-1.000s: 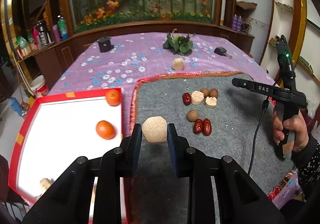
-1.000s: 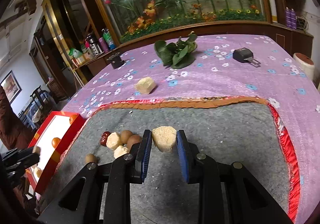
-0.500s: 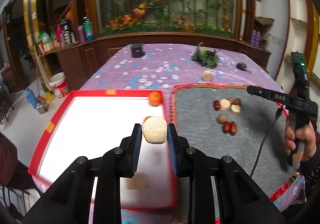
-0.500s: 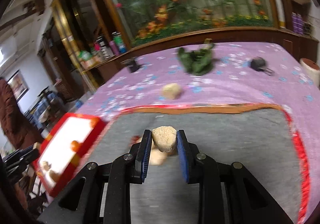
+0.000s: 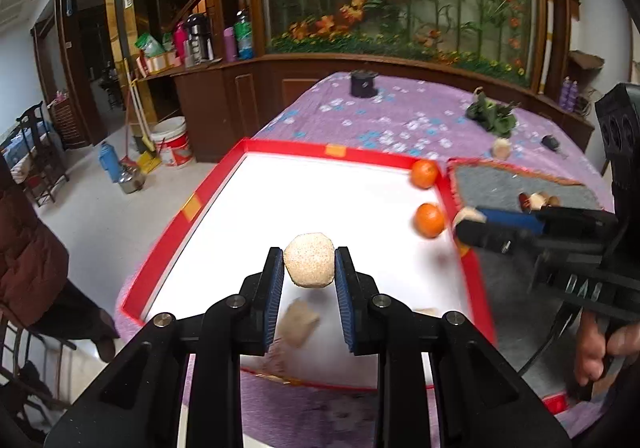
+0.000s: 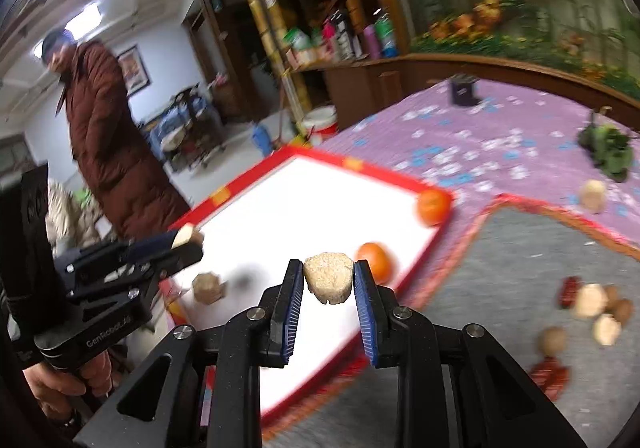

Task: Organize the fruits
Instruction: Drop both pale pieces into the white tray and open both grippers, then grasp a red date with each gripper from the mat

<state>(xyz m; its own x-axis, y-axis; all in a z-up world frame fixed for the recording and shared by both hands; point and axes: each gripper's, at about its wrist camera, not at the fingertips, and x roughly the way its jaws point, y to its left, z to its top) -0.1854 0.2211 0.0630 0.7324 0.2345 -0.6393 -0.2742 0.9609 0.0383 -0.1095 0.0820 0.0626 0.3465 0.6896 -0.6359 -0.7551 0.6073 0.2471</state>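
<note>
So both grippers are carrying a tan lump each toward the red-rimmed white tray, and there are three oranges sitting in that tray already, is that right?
Not quite: the tray holds two oranges, one in the far corner and one nearer, as the left wrist view shows. The rest stands: the left gripper and right gripper each have jaws closed on a tan lump.

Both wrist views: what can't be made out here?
- Left wrist: piece lying in red tray, blurred, partly behind left gripper.
- Right wrist: pile on grey mat, motion-blurred; kinds unclear.
- Left wrist: right gripper smeared; its beige piece barely shows.
</note>
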